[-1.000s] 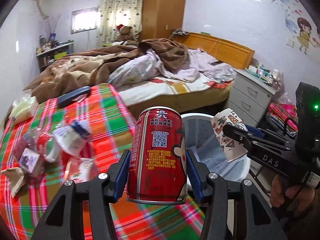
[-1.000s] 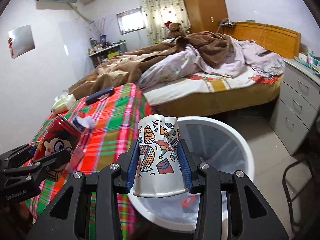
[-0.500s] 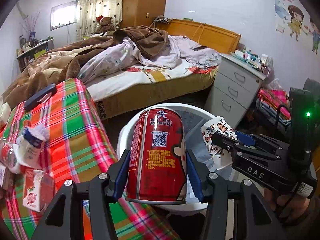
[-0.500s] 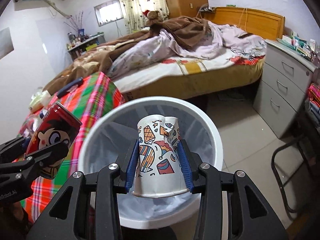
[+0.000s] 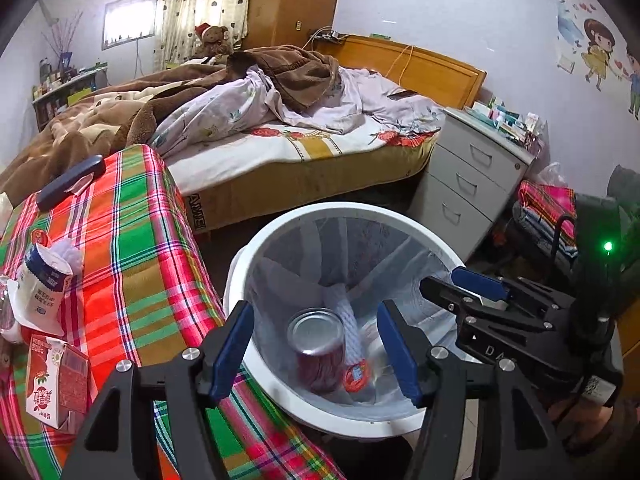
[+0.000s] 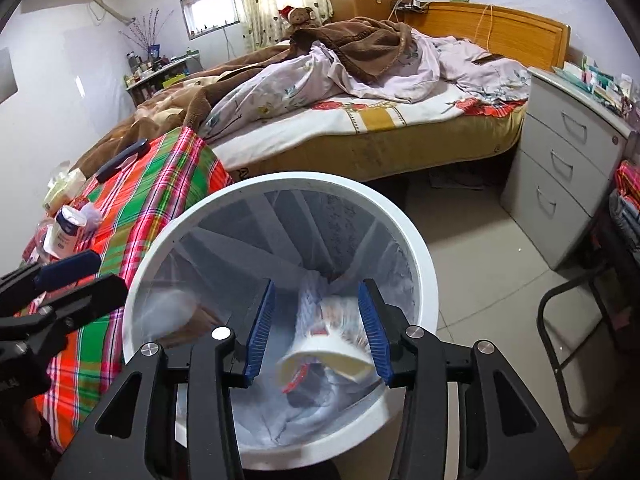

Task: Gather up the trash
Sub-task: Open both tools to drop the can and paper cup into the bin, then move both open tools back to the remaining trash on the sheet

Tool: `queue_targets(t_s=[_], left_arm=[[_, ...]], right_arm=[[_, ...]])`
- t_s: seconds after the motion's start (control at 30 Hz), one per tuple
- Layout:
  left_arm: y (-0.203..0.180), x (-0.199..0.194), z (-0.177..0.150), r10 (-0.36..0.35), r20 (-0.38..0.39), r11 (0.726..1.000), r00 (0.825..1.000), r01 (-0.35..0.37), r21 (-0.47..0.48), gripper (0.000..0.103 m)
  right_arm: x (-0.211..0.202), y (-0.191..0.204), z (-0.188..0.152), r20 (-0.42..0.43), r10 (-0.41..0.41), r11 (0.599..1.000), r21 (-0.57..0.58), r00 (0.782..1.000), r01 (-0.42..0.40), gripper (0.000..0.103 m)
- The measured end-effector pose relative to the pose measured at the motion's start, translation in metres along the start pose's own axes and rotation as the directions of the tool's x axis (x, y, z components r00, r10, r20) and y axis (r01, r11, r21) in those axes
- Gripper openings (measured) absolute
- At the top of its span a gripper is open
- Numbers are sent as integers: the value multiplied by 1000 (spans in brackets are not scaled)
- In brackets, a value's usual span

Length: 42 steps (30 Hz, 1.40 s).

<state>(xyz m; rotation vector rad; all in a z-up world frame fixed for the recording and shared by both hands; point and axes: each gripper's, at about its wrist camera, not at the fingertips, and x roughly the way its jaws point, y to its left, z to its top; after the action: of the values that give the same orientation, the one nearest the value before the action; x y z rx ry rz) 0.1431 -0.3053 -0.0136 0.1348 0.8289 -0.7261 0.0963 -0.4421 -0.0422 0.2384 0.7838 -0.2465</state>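
A white trash bin (image 5: 256, 248) with a clear liner stands on the floor beside the plaid-covered table (image 5: 132, 240). My left gripper (image 5: 314, 346) is open above the bin; the red can (image 5: 318, 350) is free below it inside the bin. My right gripper (image 6: 318, 332) is open over the bin (image 6: 420, 264); the printed paper cup (image 6: 332, 350) is loose between and below its fingers, blurred. The right gripper also shows in the left wrist view (image 5: 460, 284). A blue-white carton (image 5: 44, 284) and a red carton (image 5: 56, 384) lie on the table.
A bed (image 5: 304, 148) with rumpled blankets lies beyond the bin. A grey drawer cabinet (image 5: 468, 184) stands to the right. A dark case (image 5: 70, 182) lies at the table's far end. A black chair frame (image 6: 568, 344) stands right of the bin.
Both grippers have opened over the bin. The red can has left the left gripper and the paper cup has left the right gripper; both are now down in the bin.
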Motion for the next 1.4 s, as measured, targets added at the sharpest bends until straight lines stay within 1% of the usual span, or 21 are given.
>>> queue_targets(t_s=[0.07, 0.4, 0.5, 0.6, 0.83, 1.0, 1.1, 1.2, 1.3, 1.4], left_arm=[[2, -3, -1, 6, 5, 1000, 1000, -6, -1, 64], [11, -29, -7, 31, 42, 999, 999, -30, -24, 64], [15, -39, -10, 52, 60, 998, 997, -51, -22, 64], [22, -50, -13, 55, 73, 998, 996, -52, -41, 64], [41, -76, -24, 105, 100, 993, 990, -98, -73, 64], [59, -95, -33, 142, 119, 986, 983, -130, -102, 64], [73, -109, -39, 168, 134, 980, 977, -152, -126, 64], [84, -121, -43, 204, 146, 973, 968, -184, -139, 64], [101, -133, -50, 221, 154, 966, 963, -195, -167, 64], [121, -146, -57, 270, 158, 951, 950, -237, -199, 65]], right_arm=[[-1, 0, 0, -1, 1, 1000, 0, 1000, -1, 48], [-11, 9, 2, 27, 22, 1000, 6, 999, -22, 48], [-14, 15, 4, 40, 25, 1000, 0, 999, -25, 48], [-18, 21, 4, 53, 34, 999, -6, 998, -34, 48], [-29, 43, 4, 83, 68, 997, -27, 994, -66, 48], [-34, 64, 5, 98, 102, 994, -52, 990, -97, 49], [-34, 76, 3, 98, 123, 991, -63, 988, -117, 59], [-36, 88, 3, 100, 146, 988, -72, 984, -139, 60], [-36, 102, 3, 97, 168, 984, -78, 981, -160, 60], [-35, 119, 1, 89, 193, 978, -94, 977, -185, 60]])
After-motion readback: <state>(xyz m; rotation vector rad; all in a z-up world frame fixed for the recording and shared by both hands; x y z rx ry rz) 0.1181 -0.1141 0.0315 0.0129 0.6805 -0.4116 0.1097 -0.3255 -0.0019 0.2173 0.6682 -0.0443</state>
